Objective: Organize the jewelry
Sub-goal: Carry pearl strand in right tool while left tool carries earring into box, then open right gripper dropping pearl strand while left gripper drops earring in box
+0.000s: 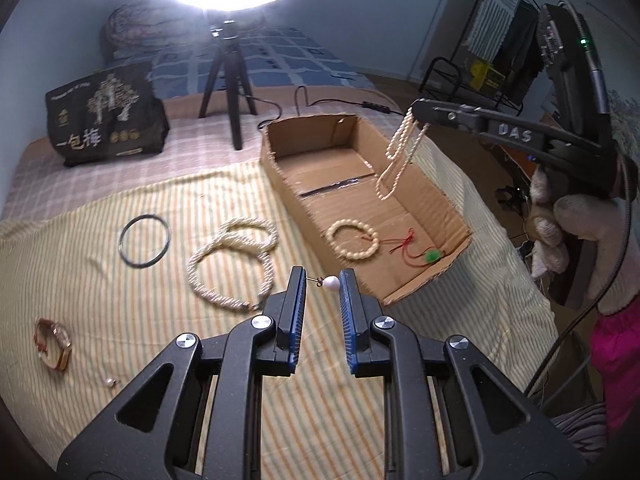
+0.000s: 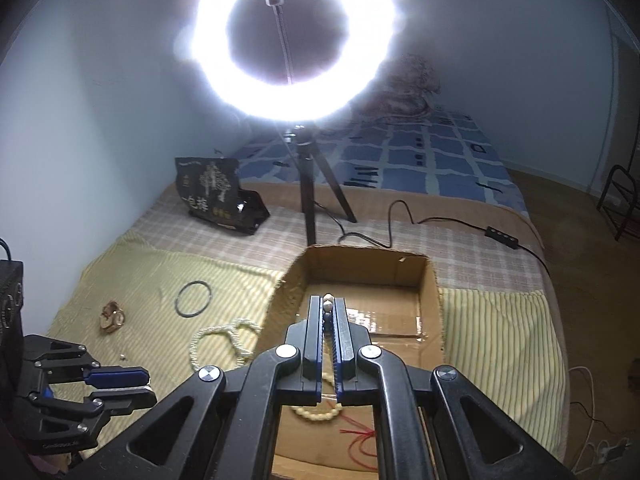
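My left gripper [image 1: 322,282] is shut on a small pearl earring [image 1: 330,283], held above the striped cloth just left of the cardboard box [image 1: 440,200]. My right gripper [image 1: 418,110] is shut on a thin pearl strand [image 1: 394,156] that dangles over the box. In the right wrist view, beads of the pearl strand [image 2: 328,303] show between the right gripper's [image 2: 328,300] closed fingers. In the box lie a cream bead bracelet [image 1: 352,240] and a red cord with a green bead [image 1: 432,255]. On the cloth lie a twisted pearl necklace [image 1: 232,264], a black bangle [image 1: 144,242], a watch [image 1: 54,344] and another small pearl earring [image 1: 110,382].
A ring light on a black tripod [image 1: 228,80] stands behind the box, its cable and controller [image 2: 500,236] trailing right. A black printed bag [image 1: 106,114] sits at the back left. The bed edge drops off right of the box [image 2: 430,300]. My left gripper [image 2: 146,386] shows at lower left.
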A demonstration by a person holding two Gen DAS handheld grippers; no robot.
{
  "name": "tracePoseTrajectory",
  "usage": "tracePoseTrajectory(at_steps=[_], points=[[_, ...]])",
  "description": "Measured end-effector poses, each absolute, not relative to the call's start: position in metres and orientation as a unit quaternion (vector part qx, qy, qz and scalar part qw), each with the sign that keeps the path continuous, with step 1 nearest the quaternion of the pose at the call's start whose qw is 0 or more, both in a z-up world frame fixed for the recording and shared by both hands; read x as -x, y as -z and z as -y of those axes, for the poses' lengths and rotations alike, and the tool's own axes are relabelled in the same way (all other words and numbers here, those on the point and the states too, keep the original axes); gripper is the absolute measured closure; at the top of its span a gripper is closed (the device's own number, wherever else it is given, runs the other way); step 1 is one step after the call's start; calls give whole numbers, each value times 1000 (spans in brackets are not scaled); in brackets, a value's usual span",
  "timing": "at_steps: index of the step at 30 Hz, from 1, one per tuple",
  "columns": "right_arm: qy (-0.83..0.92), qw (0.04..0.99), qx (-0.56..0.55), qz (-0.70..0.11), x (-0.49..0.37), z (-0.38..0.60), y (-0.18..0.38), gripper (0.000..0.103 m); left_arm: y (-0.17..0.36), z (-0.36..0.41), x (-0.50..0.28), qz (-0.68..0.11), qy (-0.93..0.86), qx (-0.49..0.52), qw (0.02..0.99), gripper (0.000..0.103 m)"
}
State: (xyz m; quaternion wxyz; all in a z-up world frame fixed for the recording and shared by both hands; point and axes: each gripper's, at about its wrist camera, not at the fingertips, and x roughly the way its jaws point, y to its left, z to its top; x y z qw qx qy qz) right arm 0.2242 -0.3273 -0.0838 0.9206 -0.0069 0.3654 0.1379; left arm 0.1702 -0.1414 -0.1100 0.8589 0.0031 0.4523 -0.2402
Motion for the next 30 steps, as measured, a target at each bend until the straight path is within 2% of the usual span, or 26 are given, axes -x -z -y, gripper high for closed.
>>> tracePoseTrajectory(at_steps=[21,23,24,26,27,28,29,30], points=[[-126,917,-16,-378,-249,358,100,100,122,211,-190,-451,271,-18,850,87],[-127,916,-17,-379,-248,358,99,86,122,212,-191,-448,272,-17,852,87],[-127,917,-18,-378,-247,358,99,73,122,212,-191,-446,270,-19,853,87],[-125,918,-20,-377,-246,359,98,69,123,213,-191,-449,266,-24,853,87],[-124,917,-20,-379,-246,360,98,68,123,212,-192,-450,265,-25,853,80],[-122,917,-20,-379,-246,360,98,66,124,211,-191,-450,263,-25,853,67],[-118,918,-19,-379,-246,360,98,63,124,210,-191,-449,262,-25,854,62],[-114,918,-18,-380,-246,360,98,50,123,209,-191,-447,260,-25,856,59]])
